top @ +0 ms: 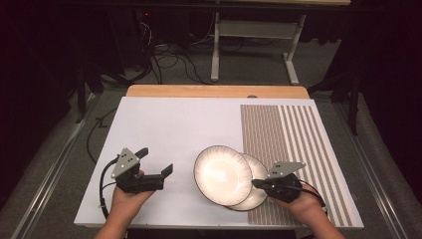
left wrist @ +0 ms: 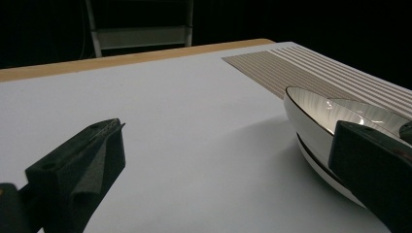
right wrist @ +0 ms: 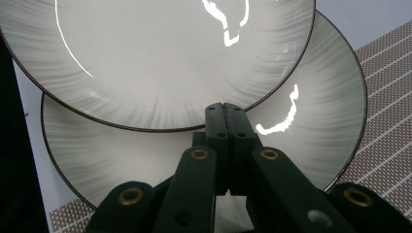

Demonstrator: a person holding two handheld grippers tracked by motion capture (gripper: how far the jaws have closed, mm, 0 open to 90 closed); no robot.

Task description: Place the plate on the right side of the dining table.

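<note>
At the near right of the worktop (top: 164, 124): right hand-held gripper (top: 259, 183), jaws pressed together on the rim of the upper plate (top: 222, 175), pinching it at its near right edge; in the right gripper view, the two black jaws meeting flat on that dark rim. Upper plate tilted, gripped side raised, far left side low, overlapping the lower plate (top: 256, 191) beneath it. Lower plate flat, partly on the white surface, partly on the striped mat (top: 293, 149). Both plates round, so no long axis; both face up, the upper one leaning toward the left. Pale glossy centres, fine grey streaks radiating to a thin dark brown rim, bright glare on the glaze. No legible brand, label or writing on either plate.

At the near left: left hand-held gripper (top: 157, 162), jaws spread wide, nothing between them, well apart from the plates, pointing right toward them. In the left gripper view, both plates (left wrist: 311, 116) just beyond the right jaw, stacked edge over edge. Beyond: wooden worktop edge (top: 214, 91), cables and a metal frame on the floor.
</note>
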